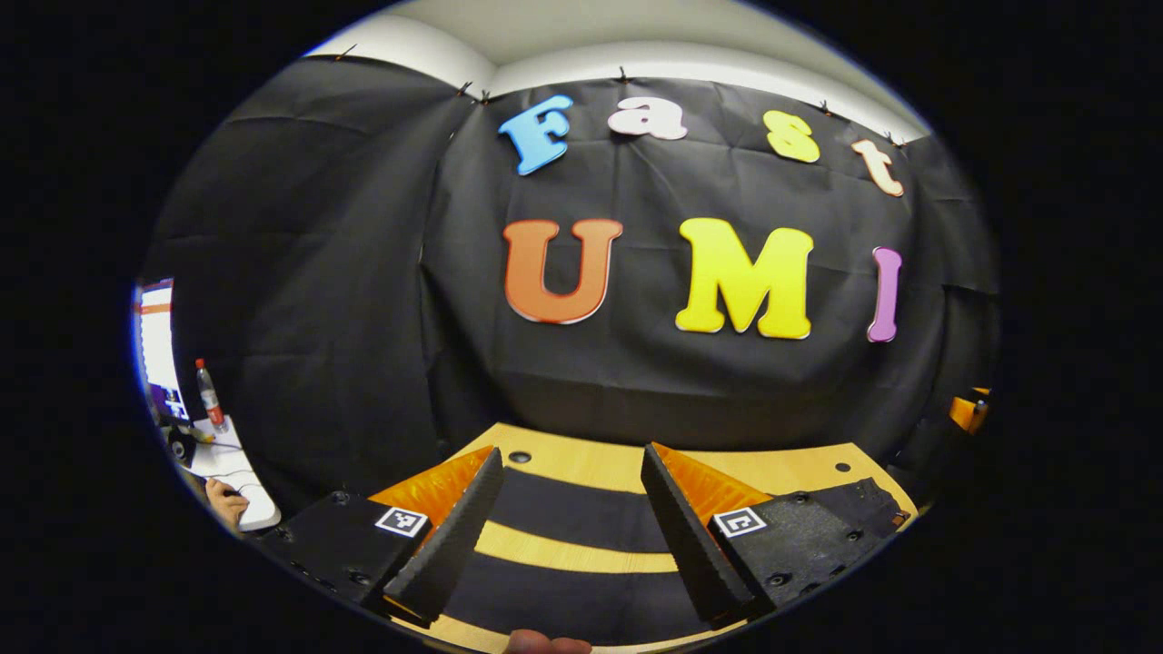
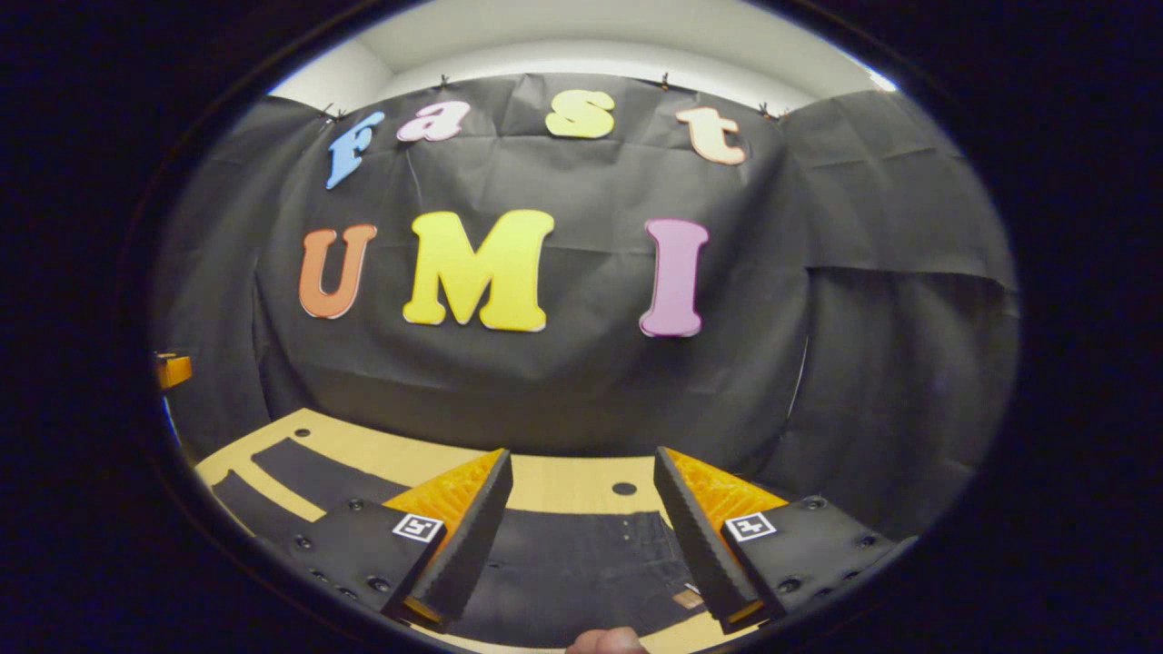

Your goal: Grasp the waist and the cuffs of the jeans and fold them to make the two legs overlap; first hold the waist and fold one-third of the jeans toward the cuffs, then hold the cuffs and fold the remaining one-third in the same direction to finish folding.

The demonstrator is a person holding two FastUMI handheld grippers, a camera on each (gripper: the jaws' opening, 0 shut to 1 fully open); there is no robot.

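Black jeans lie flat on a wooden table. In the right gripper view the waist end, with a small brown patch, sits between the fingers of my right gripper, which is open and holds nothing. The two legs run off to the left. In the left gripper view the legs show as two dark bands separated by a strip of wood. My left gripper stands open above them, its fingers apart and touching no cloth.
The black cloth wall rises close behind the table's far edge. Small round holes mark the tabletop. At far left a side desk holds a bottle and a screen, with a person's hand resting there. A thumb shows at the bottom.
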